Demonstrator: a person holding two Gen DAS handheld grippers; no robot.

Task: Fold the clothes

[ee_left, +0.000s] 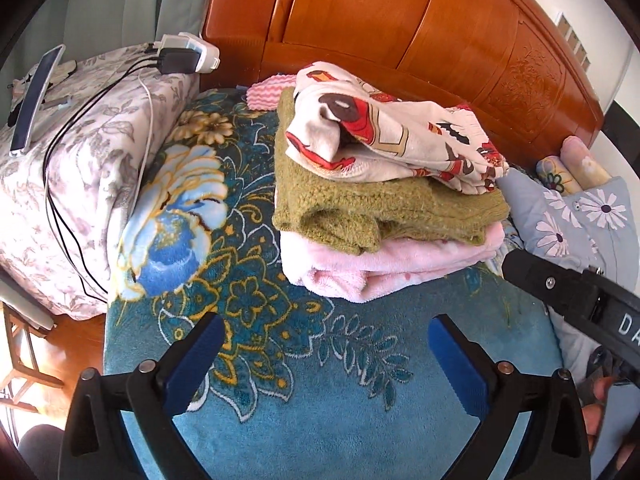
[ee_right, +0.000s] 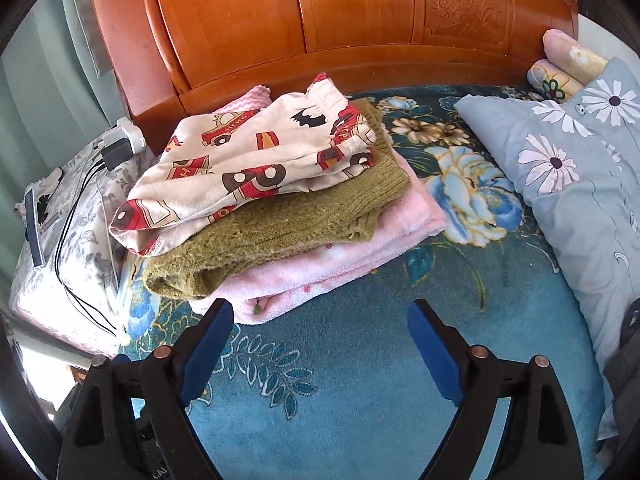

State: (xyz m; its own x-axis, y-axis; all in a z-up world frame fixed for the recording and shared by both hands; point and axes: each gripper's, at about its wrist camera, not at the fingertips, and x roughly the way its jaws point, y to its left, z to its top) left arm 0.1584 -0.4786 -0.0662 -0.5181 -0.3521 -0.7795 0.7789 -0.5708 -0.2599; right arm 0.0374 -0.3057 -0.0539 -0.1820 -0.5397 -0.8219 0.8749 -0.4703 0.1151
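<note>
On the bed (ee_right: 360, 360) a folded stack sits near the headboard (ee_right: 320, 20): printed garment (ee_right: 248, 160) on green knit (ee_right: 280, 232) on pink fleece (ee_right: 340, 264), probably stacked for tidiness. Left tool (ee_left: 324, 344) and right tool (ee_right: 320, 332) gape wide, holding nothing.

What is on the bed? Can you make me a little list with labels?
top of pile: cartoon-print garment
middle: green knitted sweater
bottom: pink fleece
pile sits on: blue flowered blanket
behind: wooden headboard
beside: grey daisy pillow
left gripper: open, empty
right gripper: open, empty
</note>
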